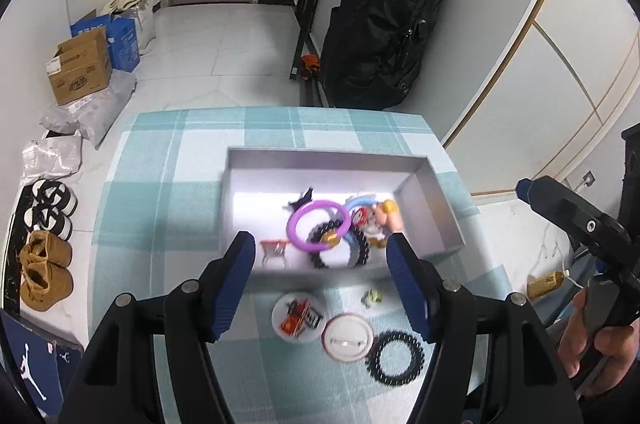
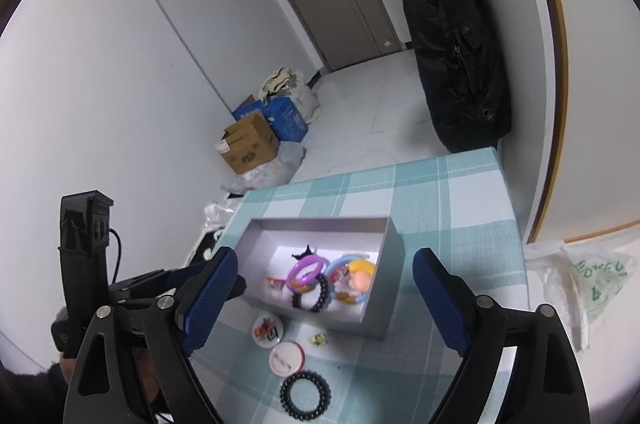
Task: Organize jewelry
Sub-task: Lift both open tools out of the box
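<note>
1. My left gripper [image 1: 322, 256] hangs above the near edge of the box, its blue ribbed jaws standing apart with nothing between them.
2. My right gripper [image 2: 324, 280] is spread wide, its blue pads flanking the box from above, and it carries nothing either.
3. Below both sits the shallow grey rectangular cardboard box [image 2: 394, 244] on the teal-and-white checked tablecloth [image 1: 192, 152].
4. Inside the box I see a purple plastic ring bracelet [image 1: 318, 224] lying over a black beaded bracelet [image 1: 360, 244], a light-blue ring [image 2: 340, 262], a small yellow-haired figurine [image 2: 360, 276] at the right end, and a small red trinket [image 1: 275, 251] at the left.
5. Still out on the cloth, just in front of the box: a round white pin badge with a red-and-black picture [image 1: 298, 316], a round white badge lying face down [image 1: 347, 340] touching it, a black coiled hair tie [image 2: 306, 392] nearest me, and a tiny yellow-green charm [image 1: 372, 298] close to the box wall.
6. Further out, a tall black bag [image 1: 384, 20] leans against the wall, and cardboard cartons [image 2: 250, 144] sit on the floor.
</note>
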A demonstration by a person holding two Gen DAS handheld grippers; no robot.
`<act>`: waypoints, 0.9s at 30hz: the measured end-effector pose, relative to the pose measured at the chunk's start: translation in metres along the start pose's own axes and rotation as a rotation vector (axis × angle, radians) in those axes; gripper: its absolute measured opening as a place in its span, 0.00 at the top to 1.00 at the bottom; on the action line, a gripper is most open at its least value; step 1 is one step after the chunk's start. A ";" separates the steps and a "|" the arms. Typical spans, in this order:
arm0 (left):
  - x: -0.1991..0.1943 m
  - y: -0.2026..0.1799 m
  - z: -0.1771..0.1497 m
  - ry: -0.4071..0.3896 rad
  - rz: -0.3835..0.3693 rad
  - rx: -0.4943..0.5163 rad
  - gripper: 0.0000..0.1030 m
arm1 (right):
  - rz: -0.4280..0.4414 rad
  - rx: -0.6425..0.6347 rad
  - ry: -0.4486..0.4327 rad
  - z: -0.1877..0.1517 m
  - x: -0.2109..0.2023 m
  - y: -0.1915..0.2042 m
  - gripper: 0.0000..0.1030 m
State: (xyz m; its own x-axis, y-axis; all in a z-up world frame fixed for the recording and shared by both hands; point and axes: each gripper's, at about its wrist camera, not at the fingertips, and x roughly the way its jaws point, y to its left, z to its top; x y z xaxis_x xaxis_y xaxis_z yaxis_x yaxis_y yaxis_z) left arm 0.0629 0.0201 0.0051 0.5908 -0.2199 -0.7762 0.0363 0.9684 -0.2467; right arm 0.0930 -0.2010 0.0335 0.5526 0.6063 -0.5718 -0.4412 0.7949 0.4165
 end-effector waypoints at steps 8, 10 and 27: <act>-0.011 -0.002 -0.025 -0.011 0.027 0.033 0.38 | -0.035 -0.017 0.022 -0.024 -0.014 0.005 0.08; -0.012 0.000 -0.033 -0.001 0.036 0.025 0.38 | -0.049 -0.032 0.032 -0.029 -0.016 0.008 0.07; -0.012 0.022 -0.054 0.061 0.024 -0.054 0.37 | -0.119 -0.193 0.240 -0.076 0.008 0.029 0.02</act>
State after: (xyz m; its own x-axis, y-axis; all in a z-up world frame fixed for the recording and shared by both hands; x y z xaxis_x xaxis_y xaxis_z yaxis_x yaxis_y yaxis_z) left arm 0.0127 0.0374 -0.0223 0.5412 -0.2049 -0.8156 -0.0221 0.9661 -0.2574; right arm 0.0308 -0.1743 -0.0126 0.4362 0.4691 -0.7679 -0.5221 0.8270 0.2087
